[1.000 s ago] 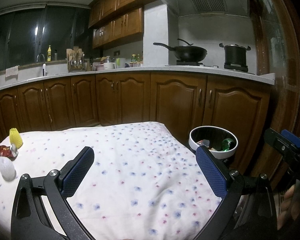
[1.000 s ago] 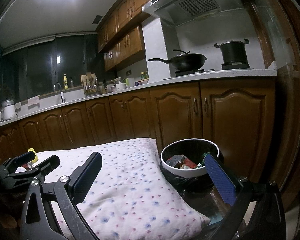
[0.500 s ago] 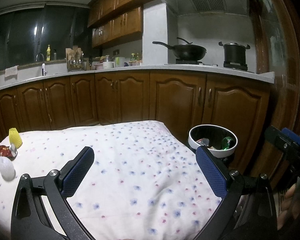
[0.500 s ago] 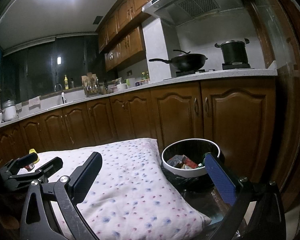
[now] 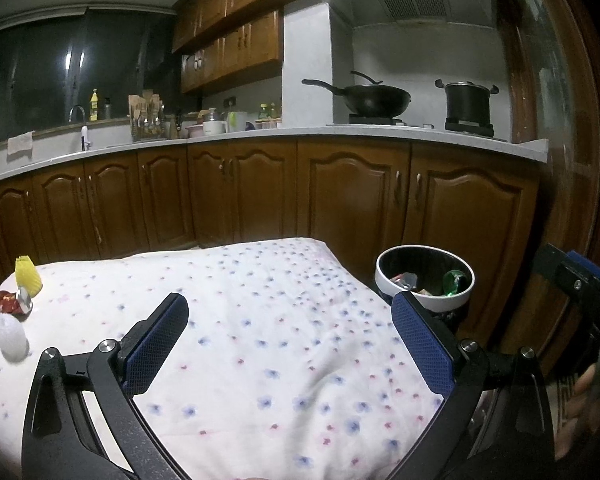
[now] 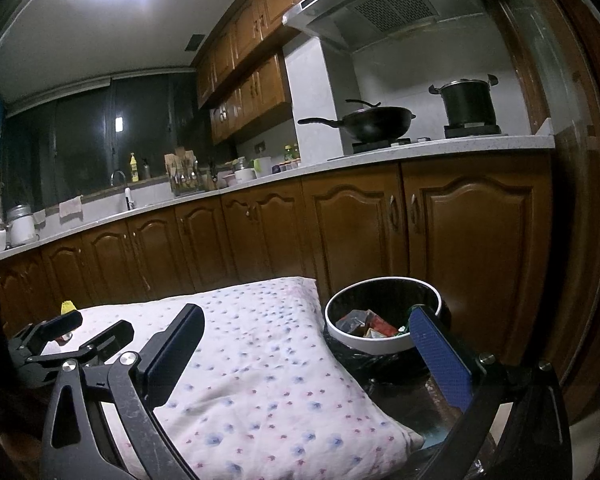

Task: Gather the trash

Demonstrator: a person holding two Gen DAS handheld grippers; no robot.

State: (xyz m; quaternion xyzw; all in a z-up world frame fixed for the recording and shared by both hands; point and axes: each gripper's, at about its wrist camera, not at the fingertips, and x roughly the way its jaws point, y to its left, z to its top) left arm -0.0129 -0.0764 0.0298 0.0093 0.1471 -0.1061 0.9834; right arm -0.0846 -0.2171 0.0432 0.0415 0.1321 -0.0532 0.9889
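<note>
A white-rimmed trash bin point(image 5: 424, 300) with a black liner stands right of the flowered cloth point(image 5: 260, 340) and holds wrappers and a green item; it also shows in the right wrist view point(image 6: 380, 342). On the cloth's far left lie a yellow foam net point(image 5: 28, 280), a red wrapper point(image 5: 8, 303) and a white foam net point(image 5: 10, 336). My left gripper point(image 5: 288, 340) is open and empty above the cloth. My right gripper point(image 6: 312, 356) is open and empty, between the cloth and the bin. The left gripper also shows in the right wrist view point(image 6: 76, 332).
Brown kitchen cabinets point(image 5: 240, 196) run behind under a pale counter point(image 5: 340, 136) with a wok point(image 5: 364, 98) and a pot point(image 5: 468, 104). A wooden door frame point(image 5: 560, 160) stands at the right, close to the bin.
Both views have shifted only slightly. Both grippers stay open and empty, and the trash on the cloth has not moved.
</note>
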